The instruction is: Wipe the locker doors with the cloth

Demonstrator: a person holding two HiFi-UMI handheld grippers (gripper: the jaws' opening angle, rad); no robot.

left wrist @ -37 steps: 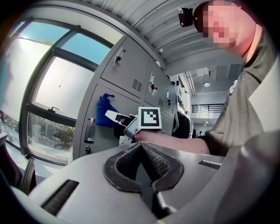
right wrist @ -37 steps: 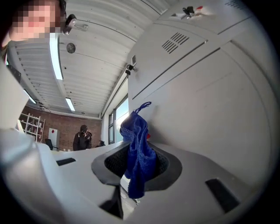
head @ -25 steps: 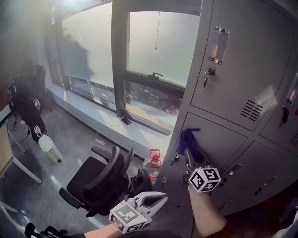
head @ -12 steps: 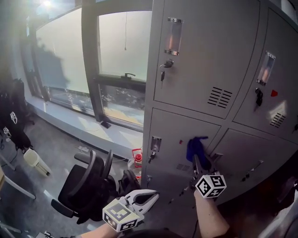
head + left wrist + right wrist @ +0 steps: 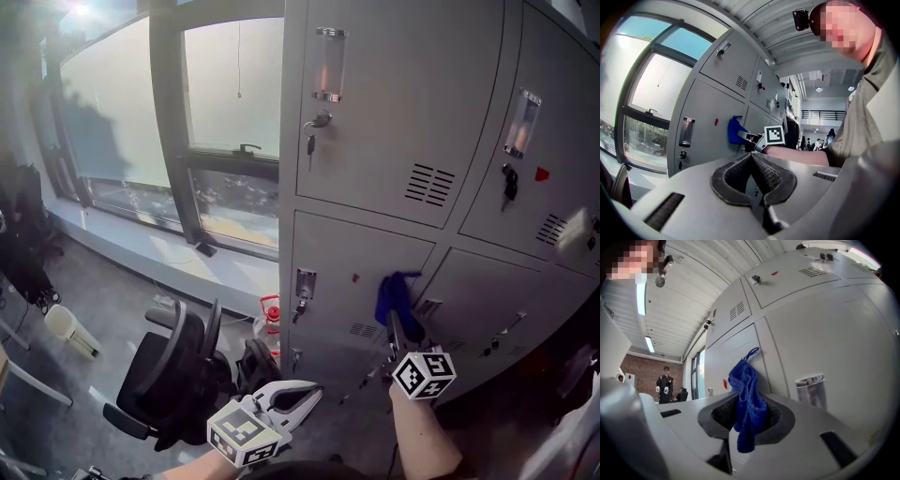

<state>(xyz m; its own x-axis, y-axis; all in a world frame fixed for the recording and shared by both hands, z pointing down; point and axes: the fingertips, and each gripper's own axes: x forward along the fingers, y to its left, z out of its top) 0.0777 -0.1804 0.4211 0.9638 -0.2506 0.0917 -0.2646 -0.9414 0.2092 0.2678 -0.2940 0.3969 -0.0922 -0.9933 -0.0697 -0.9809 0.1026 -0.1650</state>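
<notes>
Standing up out of the right gripper point(image 5: 394, 323), the single blue cloth point(image 5: 396, 298) has its long axis running along the jaws, with its looped top end pointing up the locker face and its lower end hanging down between the pads. The right gripper view shows the jaws clamped on the cloth point(image 5: 746, 404), which bunches thickly where the right gripper point(image 5: 747, 411) pinches it. The cloth sits at the right edge of the middle-row left door point(image 5: 352, 281), beside the seam with the neighbouring door point(image 5: 497, 305), and it looks laid against the metal. Above these two doors are two upper doors point(image 5: 394, 103), each with a key in its lock and a set of vent slots. More locker fronts run below, but their number is hard to settle. The left gripper point(image 5: 305, 398) hovers low and well apart from the lockers, in front of the person. In its own view the left gripper point(image 5: 752, 157) has its pads closed together with nothing between them. One black office chair point(image 5: 173, 366) stands on the floor to the left, below a large window point(image 5: 230, 84).
</notes>
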